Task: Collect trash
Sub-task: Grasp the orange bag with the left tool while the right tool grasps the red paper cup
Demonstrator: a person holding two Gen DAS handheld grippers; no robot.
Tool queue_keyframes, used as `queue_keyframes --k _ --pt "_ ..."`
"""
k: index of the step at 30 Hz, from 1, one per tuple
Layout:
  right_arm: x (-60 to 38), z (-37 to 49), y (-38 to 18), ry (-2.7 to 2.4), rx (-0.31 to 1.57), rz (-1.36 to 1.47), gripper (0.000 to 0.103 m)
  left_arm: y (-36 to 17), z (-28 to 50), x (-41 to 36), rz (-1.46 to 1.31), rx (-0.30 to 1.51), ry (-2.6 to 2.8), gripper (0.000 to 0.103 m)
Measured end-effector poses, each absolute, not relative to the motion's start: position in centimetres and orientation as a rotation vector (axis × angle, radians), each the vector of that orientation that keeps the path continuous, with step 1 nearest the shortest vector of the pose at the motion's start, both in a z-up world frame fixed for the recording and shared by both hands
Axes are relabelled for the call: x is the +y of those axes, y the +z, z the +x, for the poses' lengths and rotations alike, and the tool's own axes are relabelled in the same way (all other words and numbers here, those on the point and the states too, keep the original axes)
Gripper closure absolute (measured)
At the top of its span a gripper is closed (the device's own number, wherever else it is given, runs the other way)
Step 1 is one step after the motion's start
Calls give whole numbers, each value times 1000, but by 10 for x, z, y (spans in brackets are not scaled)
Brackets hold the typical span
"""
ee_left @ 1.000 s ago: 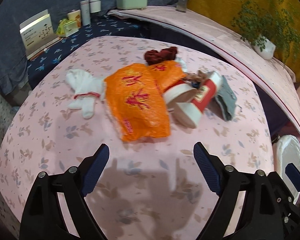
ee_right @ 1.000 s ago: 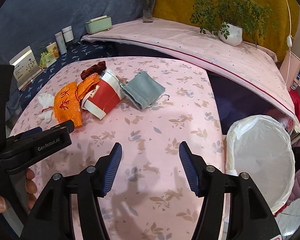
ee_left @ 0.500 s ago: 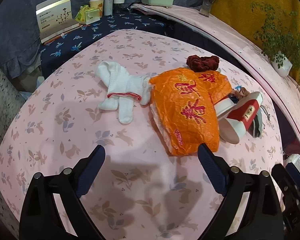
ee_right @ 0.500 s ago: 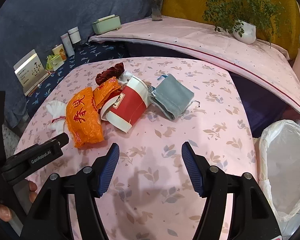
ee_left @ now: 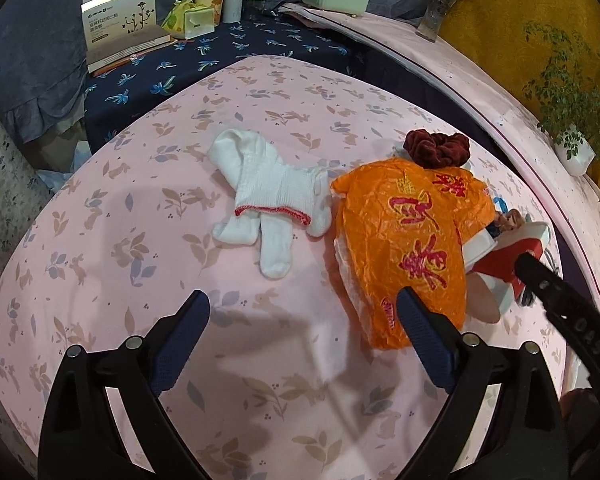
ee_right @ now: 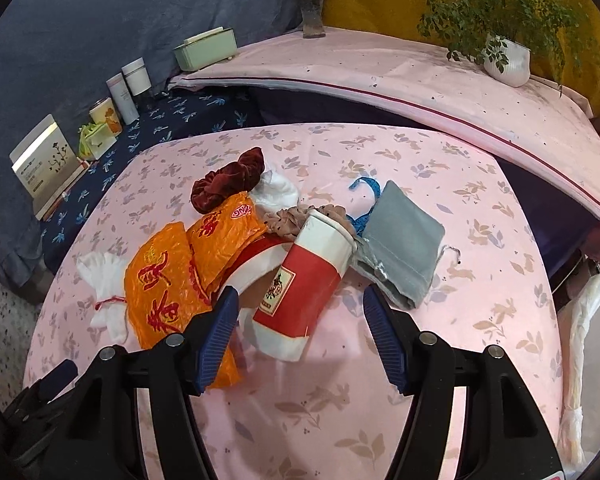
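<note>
Right, we have both grippers over the pink table [ee_right: 440,360], and the trash sits in one heap ahead of us. Our right gripper [ee_right: 298,308] is the nearer one: its jaws stand partly open and empty, and the red cup [ee_right: 304,284] lies on its side just ahead, its near end already reaching in between the fingertips. The cup's long axis runs from near-left up to far-right, roughly along our line of approach, so the jaws straddle it across its width. That looks like the grab to go for.

Our left gripper [ee_left: 302,318] has just been opening and now stands wide, nothing in it. The orange bag [ee_left: 408,248] lies ahead and to its right, its near corner just behind the right finger, while the white glove [ee_left: 276,200] lies straight ahead, a little further off.

The grey pouch [ee_right: 400,240] rests against the cup's far right side. The lined bin [ee_right: 588,340] waits off the table's right edge, so whatever we lift travels right.
</note>
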State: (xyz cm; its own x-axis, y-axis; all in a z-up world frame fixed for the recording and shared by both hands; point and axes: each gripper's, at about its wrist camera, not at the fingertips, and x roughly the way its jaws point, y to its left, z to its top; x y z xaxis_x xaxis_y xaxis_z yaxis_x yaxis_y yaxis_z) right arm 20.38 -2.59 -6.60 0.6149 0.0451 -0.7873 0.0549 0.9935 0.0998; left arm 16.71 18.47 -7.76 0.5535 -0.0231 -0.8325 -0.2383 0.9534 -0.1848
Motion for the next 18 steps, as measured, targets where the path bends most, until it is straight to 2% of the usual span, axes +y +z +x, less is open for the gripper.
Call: queue_keyframes --k 5,7,9,18 --pt "-29 210 -78 -13 935 130 42 -77 178 178 -307 978 97 12" --pt "-32 208 -80 -7 936 138 49 -79 181 173 -306 979 90 12" --pt "-36 206 -82 -1 947 151 69 -81 185 169 -312 986 77 12" --pt "-52 191 -82 26 949 192 82 -93 198 141 -313 1011 26 11"
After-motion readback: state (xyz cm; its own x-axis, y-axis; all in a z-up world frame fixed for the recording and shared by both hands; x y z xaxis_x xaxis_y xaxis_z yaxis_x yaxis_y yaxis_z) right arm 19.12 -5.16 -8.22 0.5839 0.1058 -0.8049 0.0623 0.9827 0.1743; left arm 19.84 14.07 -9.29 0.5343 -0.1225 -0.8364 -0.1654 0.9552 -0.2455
